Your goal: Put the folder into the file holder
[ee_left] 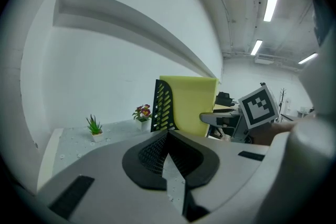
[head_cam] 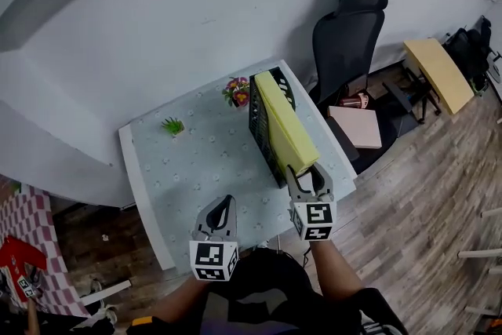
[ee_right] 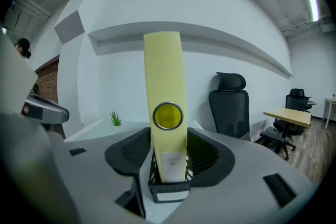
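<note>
At table's (head_cam: 180,176) near edge, L gripper (head_cam: 223,204) hangs w/ jaws together and nothing btwn them, well apart from the work. R gripper (head_cam: 307,172), just to its right and clearly the nearer one, has its jaws either side of the yellow folder (head_cam: 284,118) at the near spine. They look closed onto it, tho real squeeze vs. light contact is hard to read.

The folder stands on edge inside the black file holder (head_cam: 259,125), spine upright and facing the R jaws. Its long faces run straight away from the person, so any release or pull-back goes along that line.

The holder wall hides the folder's lower part, so can't tell if it's fully seated. Beyond: small green plant (head_cam: 173,125), flower pot (head_cam: 237,91), office chair (head_cam: 347,31).
</note>
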The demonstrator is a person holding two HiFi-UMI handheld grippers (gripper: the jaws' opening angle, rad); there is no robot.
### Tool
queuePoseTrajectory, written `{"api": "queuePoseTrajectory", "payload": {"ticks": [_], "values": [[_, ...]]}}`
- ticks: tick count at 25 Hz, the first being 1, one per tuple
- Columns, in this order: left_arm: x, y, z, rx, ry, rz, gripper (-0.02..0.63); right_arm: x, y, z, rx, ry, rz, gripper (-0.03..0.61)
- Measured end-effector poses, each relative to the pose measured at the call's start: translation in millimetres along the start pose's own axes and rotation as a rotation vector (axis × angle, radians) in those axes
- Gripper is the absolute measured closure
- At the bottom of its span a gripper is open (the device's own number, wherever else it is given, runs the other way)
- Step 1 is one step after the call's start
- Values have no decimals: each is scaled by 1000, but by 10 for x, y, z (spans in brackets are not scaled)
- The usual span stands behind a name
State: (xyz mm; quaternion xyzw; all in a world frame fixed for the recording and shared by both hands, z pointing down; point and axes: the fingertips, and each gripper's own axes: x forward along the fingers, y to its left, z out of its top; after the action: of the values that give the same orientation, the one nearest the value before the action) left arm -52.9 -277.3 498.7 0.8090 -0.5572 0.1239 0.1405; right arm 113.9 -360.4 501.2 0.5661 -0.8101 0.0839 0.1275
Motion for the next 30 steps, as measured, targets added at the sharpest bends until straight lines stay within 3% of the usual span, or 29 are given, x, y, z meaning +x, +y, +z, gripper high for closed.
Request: {"api": "queuePoseTrajectory", "payload": {"ticks": [16, 23, 30], "values": [[-773, -484, -192, 25, -52, -149, 609, -1372, 542, -230, 45, 10, -84, 366], [-1178, -625, -299, 59, -56, -197, 609, -1939, 834, -358, 80, -1, -113, 415], [-1459, -708, -496, 84, -40, -245, 609, -2376, 1015, -457, 132, -37, -190, 535]]}}
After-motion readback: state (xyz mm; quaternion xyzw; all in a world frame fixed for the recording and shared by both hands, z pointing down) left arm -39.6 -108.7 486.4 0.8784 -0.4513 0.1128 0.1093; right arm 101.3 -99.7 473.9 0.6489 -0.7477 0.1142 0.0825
